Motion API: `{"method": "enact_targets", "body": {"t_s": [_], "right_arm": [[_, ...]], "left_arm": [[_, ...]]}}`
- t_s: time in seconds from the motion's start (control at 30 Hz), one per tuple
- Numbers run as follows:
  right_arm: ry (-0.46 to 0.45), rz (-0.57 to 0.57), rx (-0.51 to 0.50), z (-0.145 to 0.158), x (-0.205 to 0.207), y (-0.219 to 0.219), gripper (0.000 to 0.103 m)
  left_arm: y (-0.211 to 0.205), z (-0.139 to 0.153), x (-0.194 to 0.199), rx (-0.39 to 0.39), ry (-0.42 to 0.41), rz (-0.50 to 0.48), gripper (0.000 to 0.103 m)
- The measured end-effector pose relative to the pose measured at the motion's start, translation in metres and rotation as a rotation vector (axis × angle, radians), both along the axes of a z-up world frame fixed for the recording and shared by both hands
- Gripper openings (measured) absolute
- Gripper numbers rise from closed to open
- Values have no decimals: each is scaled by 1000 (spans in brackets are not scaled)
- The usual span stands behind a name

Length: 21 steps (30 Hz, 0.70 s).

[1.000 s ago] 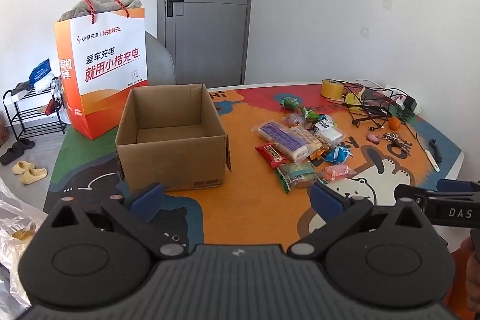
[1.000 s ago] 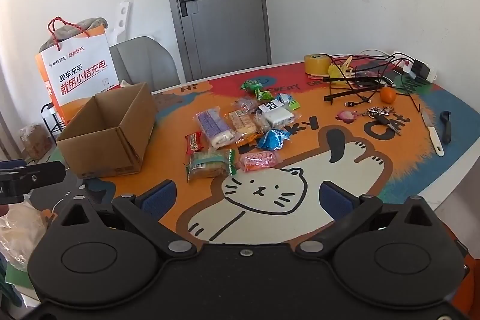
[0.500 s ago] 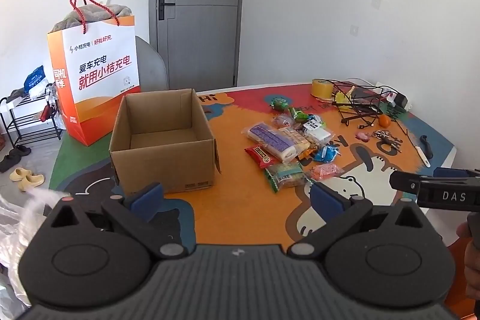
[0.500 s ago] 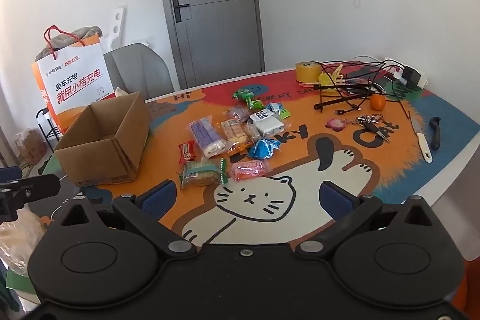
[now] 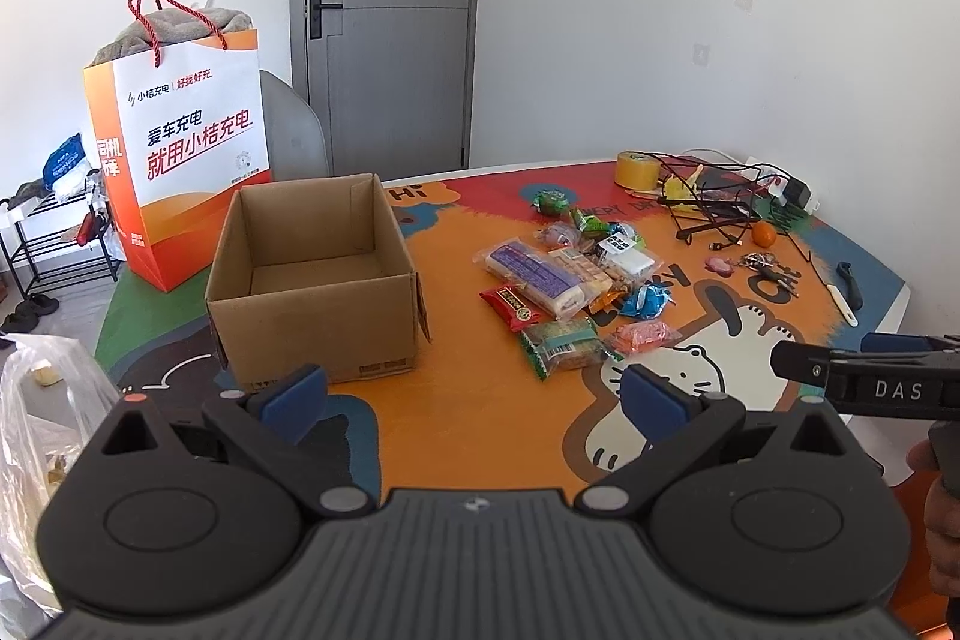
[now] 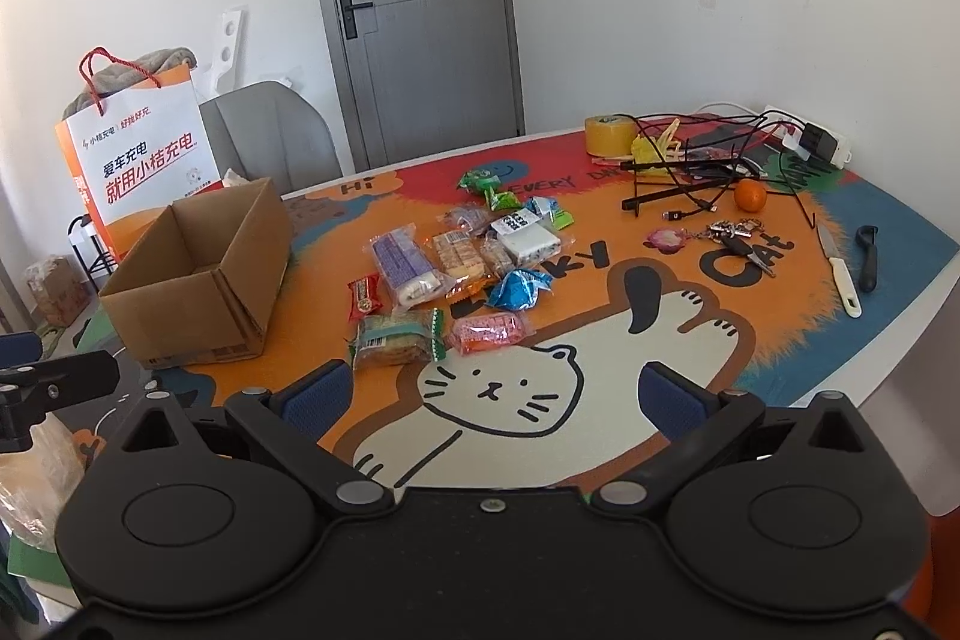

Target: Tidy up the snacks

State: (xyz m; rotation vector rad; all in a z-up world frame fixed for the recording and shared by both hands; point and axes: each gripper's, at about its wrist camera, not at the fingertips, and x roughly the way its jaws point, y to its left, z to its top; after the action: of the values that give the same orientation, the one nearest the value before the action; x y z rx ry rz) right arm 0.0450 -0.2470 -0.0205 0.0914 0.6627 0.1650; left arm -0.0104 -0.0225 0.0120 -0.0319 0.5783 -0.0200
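Note:
An empty cardboard box (image 5: pixel 312 274) (image 6: pixel 198 274) stands open-topped on the left of the cartoon-cat table mat. To its right lies a pile of wrapped snacks (image 5: pixel 570 274) (image 6: pixel 456 262): a purple pack (image 6: pixel 399 265), a red bar (image 6: pixel 364 296), a green-banded cracker pack (image 6: pixel 393 337), a pink pack (image 6: pixel 489 331) and a blue one (image 6: pixel 517 289). My left gripper (image 5: pixel 474 397) hangs open above the table's near edge, in front of the box. My right gripper (image 6: pixel 492 394) is open too, over the cat drawing, short of the snacks. Both hold nothing.
An orange and white paper bag (image 5: pixel 180 166) stands behind the box, beside a grey chair (image 6: pixel 270 136). At the far right lie a tape roll (image 6: pixel 609 133), tangled cables (image 6: pixel 702 160), an orange (image 6: pixel 750 194), keys (image 6: pixel 735 235), a knife (image 6: pixel 840 271) and a peeler (image 6: pixel 868 250). A plastic bag (image 5: pixel 36 418) sits at left.
Both grippers have drawn back and risen a little, so the box and snacks look smaller and further off. Their jaws stay open. Nothing on the table has moved.

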Motion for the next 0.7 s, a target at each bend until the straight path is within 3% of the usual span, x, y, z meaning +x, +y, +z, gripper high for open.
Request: {"method": "enact_targets", "body": {"t_s": [0.7], "right_arm": [[0,2,9,-1,2,-2,103]], "left_arm": [[5,-3,4,-22,2,7,103]]}}
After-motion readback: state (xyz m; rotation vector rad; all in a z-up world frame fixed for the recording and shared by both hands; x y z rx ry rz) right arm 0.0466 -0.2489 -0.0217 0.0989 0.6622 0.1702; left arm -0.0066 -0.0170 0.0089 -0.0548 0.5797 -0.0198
